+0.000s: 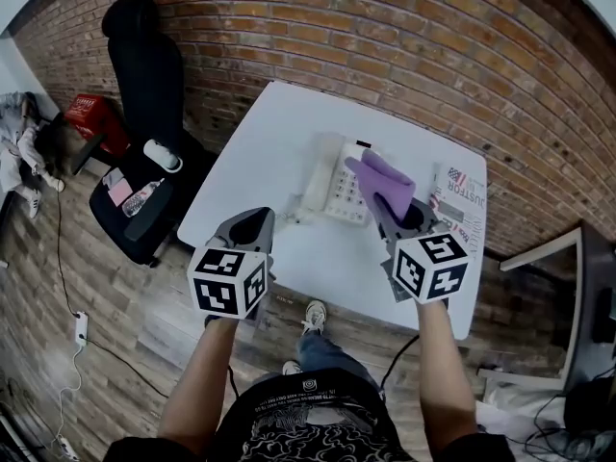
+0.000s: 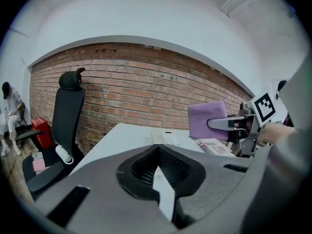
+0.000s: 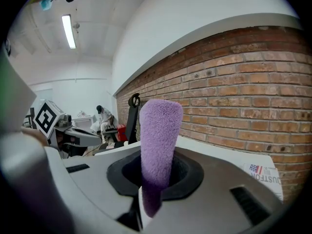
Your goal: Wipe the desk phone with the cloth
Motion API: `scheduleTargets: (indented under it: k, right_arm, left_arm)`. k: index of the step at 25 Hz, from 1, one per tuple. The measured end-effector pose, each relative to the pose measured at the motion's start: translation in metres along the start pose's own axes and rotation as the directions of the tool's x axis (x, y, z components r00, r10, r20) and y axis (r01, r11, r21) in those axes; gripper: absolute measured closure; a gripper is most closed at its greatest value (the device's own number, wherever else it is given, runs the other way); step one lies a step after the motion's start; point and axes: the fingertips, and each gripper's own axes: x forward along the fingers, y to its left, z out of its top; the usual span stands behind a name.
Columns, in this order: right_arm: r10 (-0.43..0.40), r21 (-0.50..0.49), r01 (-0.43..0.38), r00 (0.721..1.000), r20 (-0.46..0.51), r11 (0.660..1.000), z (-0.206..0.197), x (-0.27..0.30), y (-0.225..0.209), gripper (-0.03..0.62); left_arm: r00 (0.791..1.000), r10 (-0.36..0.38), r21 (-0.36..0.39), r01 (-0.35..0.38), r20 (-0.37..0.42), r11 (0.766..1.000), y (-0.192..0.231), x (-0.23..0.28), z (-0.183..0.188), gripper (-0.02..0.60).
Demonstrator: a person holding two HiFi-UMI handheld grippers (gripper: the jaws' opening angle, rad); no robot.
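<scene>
The right hand-held gripper point(image 1: 383, 203) has its jaws clamped on a purple cloth point(image 1: 384, 177). In the right gripper view the folded cloth point(image 3: 158, 140) stands upright out of the closed hand-held gripper point(image 3: 151, 185), its rounded top well above the jaws.

The left hand-held gripper point(image 1: 258, 218) carries nothing. The left gripper view shows its jaws pressed together at the tips point(image 2: 157, 148), with only a thin sliver of white bench visible behind them.

The desk phone point(image 1: 335, 187) is pale and lies near the middle of the white bench point(image 1: 274, 128). In the head view the cloth overlaps the phone's 3 o'clock edge; whether the two touch cannot be told. The left hand-held gripper is at about 8 o'clock from the phone, near the bench's front edge and apart from the phone. From the left gripper view the cloth point(image 2: 206, 120) appears as a flat purple square gripped at its 3 o'clock side.

Printed papers point(image 1: 460, 203) lie on the bench at 3 o'clock from the phone. A black office chair point(image 1: 144, 85) stands at 9 o'clock from the bench, against the brick wall point(image 1: 385, 37).
</scene>
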Motion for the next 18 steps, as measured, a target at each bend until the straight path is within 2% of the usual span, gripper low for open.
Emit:
scheduleTargets:
  k: [12, 18]
  right_arm:
    - [-0.013, -0.007, 0.013, 0.999, -0.037, 1.0, 0.008, 0.063, -0.076, 0.551]
    - [-0.011, -0.036, 0.008, 0.997, -0.082, 0.999, 0.003, 0.098, -0.102, 0.551]
  left_arm:
    - [1.0, -0.006, 0.031, 0.007, -0.022, 1.0, 0.004, 0.085, 0.037, 0.58]
    - [0.999, -0.002, 0.033, 0.003, -0.045, 0.999, 0.01, 0.119, 0.041, 0.58]
